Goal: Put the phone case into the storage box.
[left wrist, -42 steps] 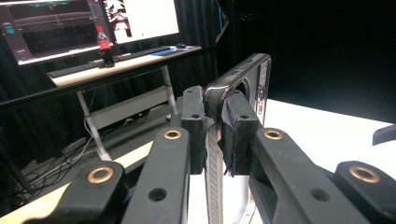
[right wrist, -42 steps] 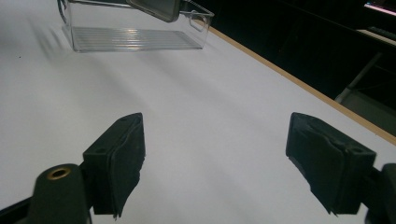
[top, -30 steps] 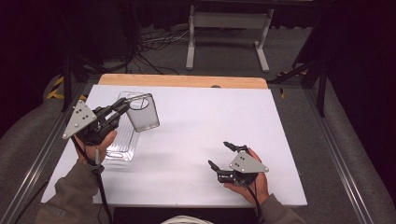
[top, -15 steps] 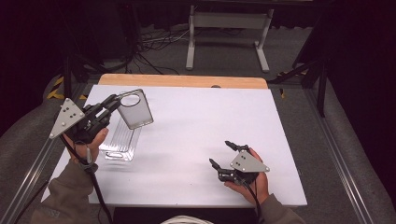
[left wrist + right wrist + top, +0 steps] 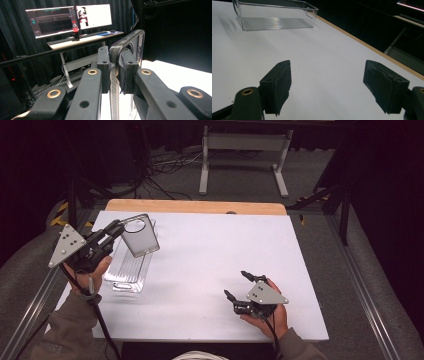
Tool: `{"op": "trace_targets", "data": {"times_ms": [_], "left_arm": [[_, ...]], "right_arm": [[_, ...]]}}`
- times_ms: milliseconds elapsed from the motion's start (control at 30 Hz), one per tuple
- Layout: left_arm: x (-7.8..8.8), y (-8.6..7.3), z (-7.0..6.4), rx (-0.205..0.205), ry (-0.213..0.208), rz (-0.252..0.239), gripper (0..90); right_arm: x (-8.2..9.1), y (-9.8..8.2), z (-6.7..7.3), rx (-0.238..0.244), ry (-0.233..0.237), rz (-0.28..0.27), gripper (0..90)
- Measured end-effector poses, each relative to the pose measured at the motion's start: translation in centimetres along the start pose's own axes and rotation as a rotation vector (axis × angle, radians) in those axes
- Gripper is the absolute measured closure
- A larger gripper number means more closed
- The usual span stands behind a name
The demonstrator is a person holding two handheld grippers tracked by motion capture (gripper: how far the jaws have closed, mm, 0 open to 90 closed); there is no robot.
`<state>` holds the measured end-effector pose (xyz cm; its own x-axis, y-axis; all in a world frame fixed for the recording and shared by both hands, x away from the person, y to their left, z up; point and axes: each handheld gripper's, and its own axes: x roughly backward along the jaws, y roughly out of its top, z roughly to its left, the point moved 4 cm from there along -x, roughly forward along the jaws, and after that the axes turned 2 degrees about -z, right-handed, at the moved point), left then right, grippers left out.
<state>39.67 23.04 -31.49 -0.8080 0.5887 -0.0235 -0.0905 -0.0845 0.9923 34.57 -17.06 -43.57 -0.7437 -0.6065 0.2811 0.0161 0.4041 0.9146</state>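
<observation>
Clear plastic marks the phone case (image 5: 140, 235), which is pinched by its edge between the pads of the left gripper (image 5: 116, 227) and held tilted in the air above the far end of a clear tray (image 5: 125, 272) on the white table (image 5: 210, 255). Well apart to the right, the right gripper (image 5: 236, 284) is rested low over the table, jaws spread wide with nothing between them.
</observation>
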Motion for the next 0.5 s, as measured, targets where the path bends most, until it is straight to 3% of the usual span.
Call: {"op": "trace_targets", "data": {"times_ms": [500], "left_arm": [[0.5, -0.3, 1.4, 0.003, 0.038, 0.01, 80.7]], "right_arm": [[0.0, -0.1, 0.0, -0.001, 0.0, 0.004, 23.6]]}}
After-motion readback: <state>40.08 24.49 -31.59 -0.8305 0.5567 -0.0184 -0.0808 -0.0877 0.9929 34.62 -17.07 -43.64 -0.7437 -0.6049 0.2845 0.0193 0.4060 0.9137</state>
